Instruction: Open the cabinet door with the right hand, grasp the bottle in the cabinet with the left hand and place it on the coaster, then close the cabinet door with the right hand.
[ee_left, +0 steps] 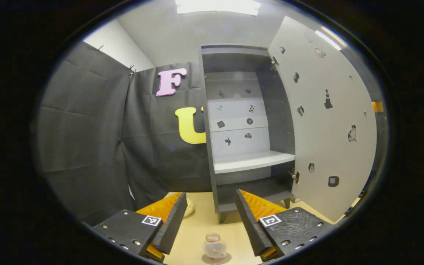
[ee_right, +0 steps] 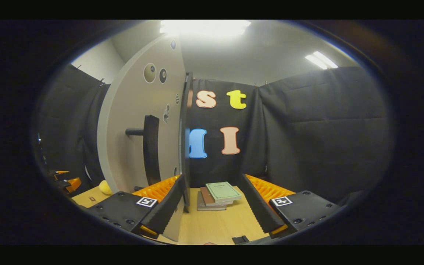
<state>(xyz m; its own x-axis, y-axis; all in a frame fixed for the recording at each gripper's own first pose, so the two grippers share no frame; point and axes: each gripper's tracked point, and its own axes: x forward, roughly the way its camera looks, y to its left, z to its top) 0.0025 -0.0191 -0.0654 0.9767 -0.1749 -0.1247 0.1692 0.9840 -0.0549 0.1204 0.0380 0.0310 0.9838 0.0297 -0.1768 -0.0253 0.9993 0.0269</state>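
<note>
The cabinet (ee_left: 209, 154) stands open, its white shelf (ee_left: 252, 162) bare. Its door (ee_left: 329, 121) is swung out to the right. A small clear bottle (ee_left: 215, 247) stands upright on a round coaster (ee_left: 223, 260) on the table, low between my fingers and nearer than the tips. My left gripper (ee_left: 211, 195) is open and holds nothing. In the right gripper view the door (ee_right: 131, 121) with its dark handle (ee_right: 151, 149) fills the left side. My right gripper (ee_right: 212, 195) is open, and the door's free edge (ee_right: 186, 140) stands just inside its left finger (ee_right: 164, 206).
A stack of notebooks (ee_right: 219, 194) lies on the wooden table (ee_right: 219, 224) ahead of the right gripper. A small yellow object (ee_left: 189, 210) sits by the cabinet's left foot. Black cloth walls close in the booth. The other gripper (ee_right: 64, 180) shows at far left.
</note>
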